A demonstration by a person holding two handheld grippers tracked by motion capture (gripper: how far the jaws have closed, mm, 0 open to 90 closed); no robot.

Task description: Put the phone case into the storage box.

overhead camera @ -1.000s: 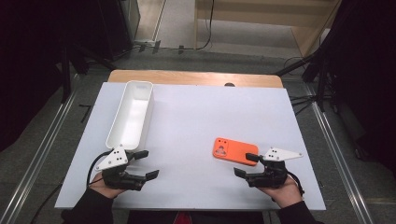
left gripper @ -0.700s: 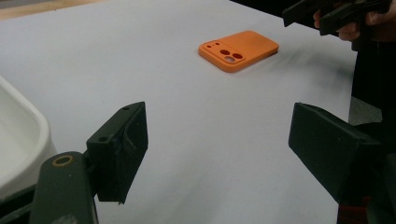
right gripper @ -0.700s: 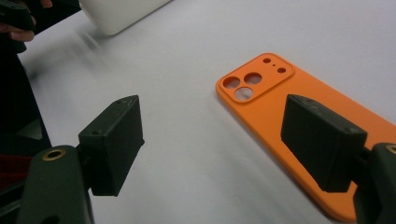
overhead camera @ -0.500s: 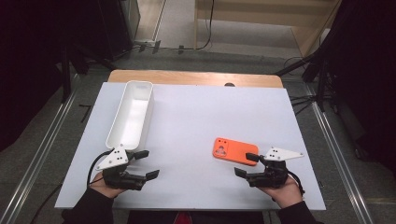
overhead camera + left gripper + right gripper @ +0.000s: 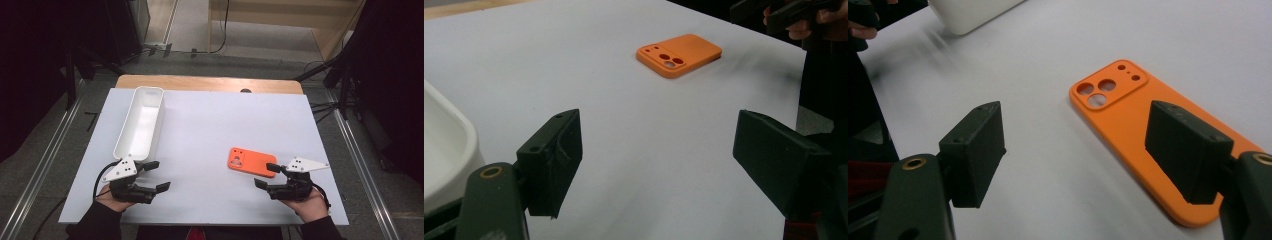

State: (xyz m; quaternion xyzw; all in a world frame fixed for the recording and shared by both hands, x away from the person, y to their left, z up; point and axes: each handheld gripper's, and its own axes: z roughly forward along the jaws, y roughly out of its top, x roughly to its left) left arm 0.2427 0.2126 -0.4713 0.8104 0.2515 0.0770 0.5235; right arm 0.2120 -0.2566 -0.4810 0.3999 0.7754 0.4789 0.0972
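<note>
Orange phone case (image 5: 252,161), camera holes up, flat on the white table (image 5: 225,120) near the right front corner. Just beside its near end, right gripper (image 5: 266,175), fingers (image 5: 975,150) spread, just been narrowing a little, nothing between them; one finger above the case's edge in the right gripper view, touching or not hard to tell. To grip well, probably best to slide one finger under or against the thin long edge, straddle the width squarely, then close; flat, low thing, likely to skid on smooth paper if nudged sideways. Near the left front corner, left gripper (image 5: 156,175), fingers (image 5: 553,160) spread, empty, over bare table. Just beyond it, long white tray (image 5: 123,145) along the left edge.
</note>
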